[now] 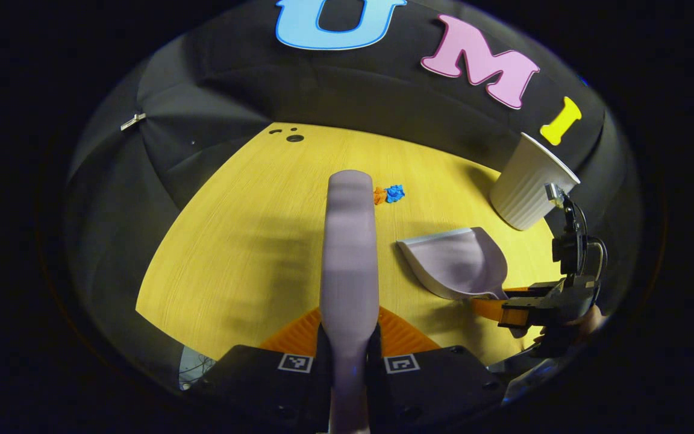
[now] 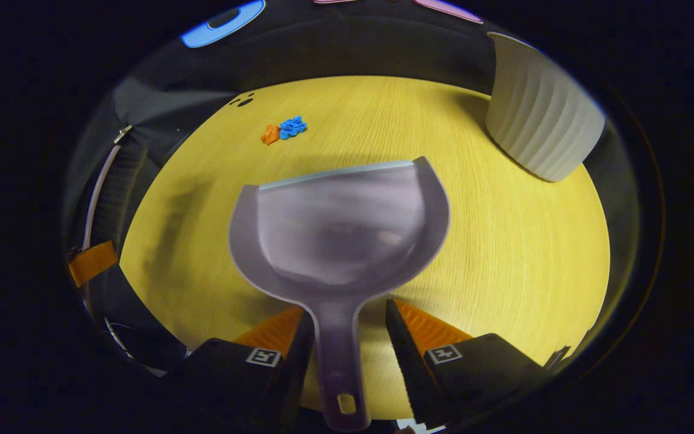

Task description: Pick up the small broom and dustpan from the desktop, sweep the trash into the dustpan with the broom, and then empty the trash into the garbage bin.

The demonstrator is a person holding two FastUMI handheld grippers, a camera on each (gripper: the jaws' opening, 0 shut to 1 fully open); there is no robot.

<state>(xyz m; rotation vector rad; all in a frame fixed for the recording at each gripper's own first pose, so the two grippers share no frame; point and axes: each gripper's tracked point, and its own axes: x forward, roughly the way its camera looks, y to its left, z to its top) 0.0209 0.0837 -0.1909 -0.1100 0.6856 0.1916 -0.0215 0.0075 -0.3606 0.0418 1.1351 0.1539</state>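
Note:
A grey-lilac broom (image 1: 350, 253) runs forward from between my left gripper's (image 1: 349, 328) fingers, which are shut on its handle. Beyond its far end, an orange scrap (image 1: 379, 194) and a blue scrap (image 1: 395, 193) of trash lie together on the yellow desktop (image 1: 232, 241). The grey dustpan (image 2: 341, 229) lies with its mouth toward the same trash (image 2: 287, 129). Its handle sits between my right gripper's (image 2: 347, 316) fingers: one finger touches it, while a strip of table shows beside the other. From the left gripper view, the right gripper (image 1: 522, 313) is at the dustpan's (image 1: 455, 262) handle.
A white ribbed garbage bin (image 2: 543, 114) stands at the desk's far right corner, leaning in the left gripper view (image 1: 531, 184). Small dark holes (image 1: 293, 137) mark the desk's far edge. The black cloth wall surrounds the desk. The left gripper (image 2: 91, 262) shows at the far left.

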